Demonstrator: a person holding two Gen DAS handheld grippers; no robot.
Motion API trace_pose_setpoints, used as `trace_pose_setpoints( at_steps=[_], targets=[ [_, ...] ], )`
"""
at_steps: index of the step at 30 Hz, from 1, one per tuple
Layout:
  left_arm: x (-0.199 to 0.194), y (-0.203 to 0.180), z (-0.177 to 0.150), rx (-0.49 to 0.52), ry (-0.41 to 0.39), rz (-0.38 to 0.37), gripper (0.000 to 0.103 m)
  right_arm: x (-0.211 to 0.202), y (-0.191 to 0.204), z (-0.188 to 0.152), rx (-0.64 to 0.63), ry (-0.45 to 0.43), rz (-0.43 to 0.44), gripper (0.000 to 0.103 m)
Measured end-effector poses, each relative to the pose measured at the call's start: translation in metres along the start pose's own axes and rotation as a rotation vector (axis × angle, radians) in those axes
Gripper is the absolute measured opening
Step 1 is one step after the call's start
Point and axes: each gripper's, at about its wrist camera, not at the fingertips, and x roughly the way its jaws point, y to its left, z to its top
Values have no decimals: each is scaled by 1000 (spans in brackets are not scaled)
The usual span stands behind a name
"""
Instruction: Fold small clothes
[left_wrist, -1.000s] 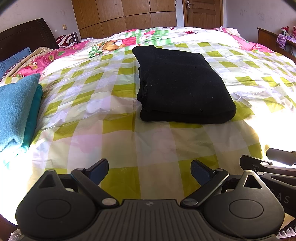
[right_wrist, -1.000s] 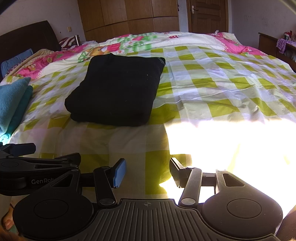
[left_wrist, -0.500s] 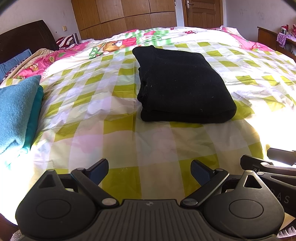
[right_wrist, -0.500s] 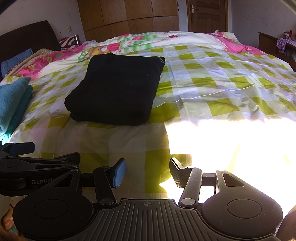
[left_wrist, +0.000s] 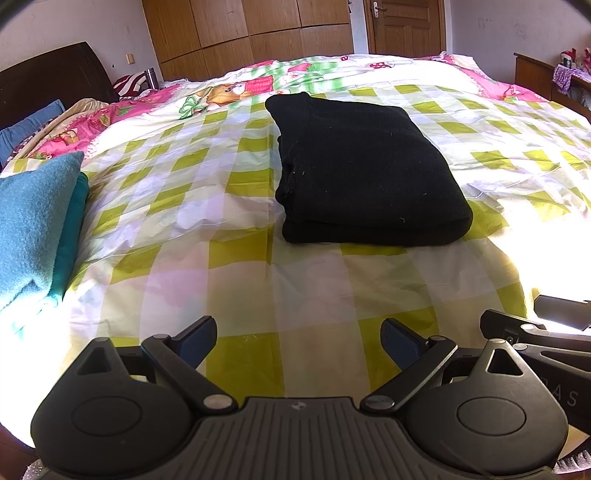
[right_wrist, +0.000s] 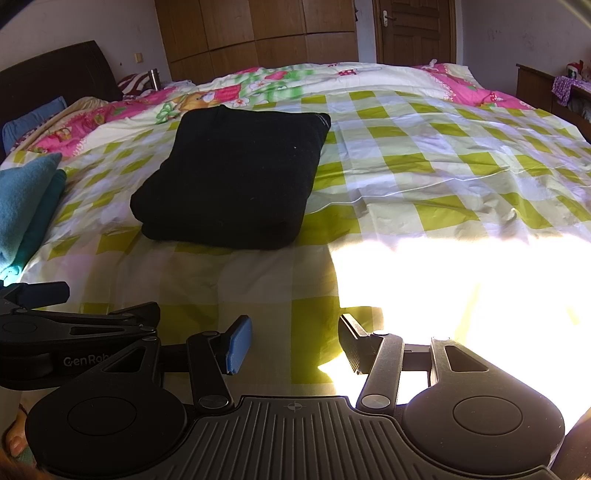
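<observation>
Bed with green-and-white checked sheet (left_wrist: 240, 258); wooden wardrobe (left_wrist: 251, 33) at far wall. Folded black knitted garment (left_wrist: 362, 173) lies flat, centre. Left gripper (left_wrist: 298, 341) and right gripper (right_wrist: 294, 341): fingers open, empty.

Hard sunlight falls across the near right of the bed (right_wrist: 461, 273), blown out to white glare in the right wrist view. The rest is evenly lit and sharp. Fisheye bends the walls (left_wrist: 517, 26) and darkens the corners.
</observation>
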Motion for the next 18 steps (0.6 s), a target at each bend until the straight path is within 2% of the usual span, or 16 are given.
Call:
trace_pose_setpoints(
  at_steps=[18],
  targets=[
    [-1,1,0,2,-1,3,103,0,0,0,0,1,0,52]
  ],
)
